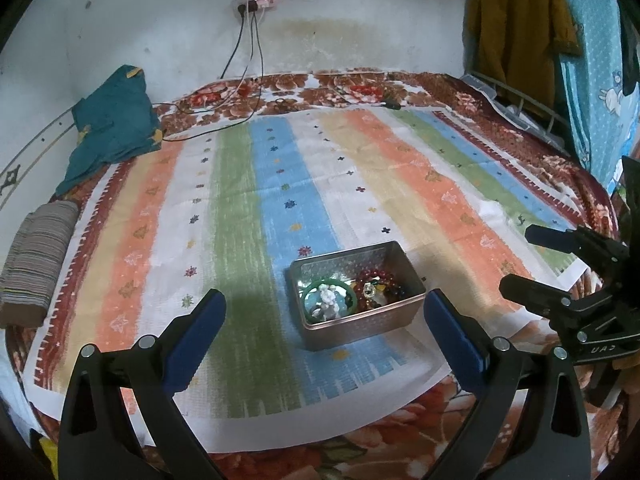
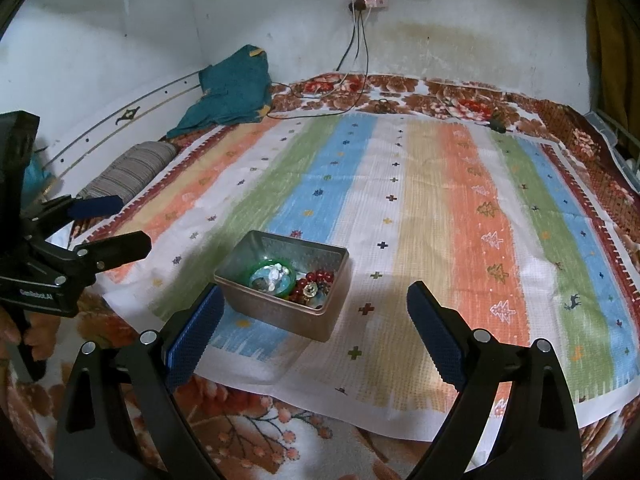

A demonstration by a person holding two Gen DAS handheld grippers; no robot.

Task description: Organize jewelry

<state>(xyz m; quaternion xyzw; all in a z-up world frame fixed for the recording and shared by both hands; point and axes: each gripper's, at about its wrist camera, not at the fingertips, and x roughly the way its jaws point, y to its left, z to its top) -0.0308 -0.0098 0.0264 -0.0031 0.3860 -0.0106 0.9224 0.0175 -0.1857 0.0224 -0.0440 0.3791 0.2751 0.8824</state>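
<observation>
The tin [image 1: 360, 316] sits on the striped cloth [image 1: 248, 208] on the bed, with a green bangle [image 1: 328, 298] and red beads [image 1: 376, 276] inside. Left gripper [image 1: 324, 320] and right gripper [image 2: 316, 308] both spread wide, holding nothing, hovering near the tin.

left tongs [image 1: 326, 322]: black plastic arms, triangular cut-outs, silver screw heads at the pivots
right tongs [image 2: 316, 314]: same black build, silver screws
pads [image 2: 434, 334]: blue, finely ribbed, one on each finger
marking: white lettering on the black body, blurred
skin: fingertips below the body at the frame edge
</observation>
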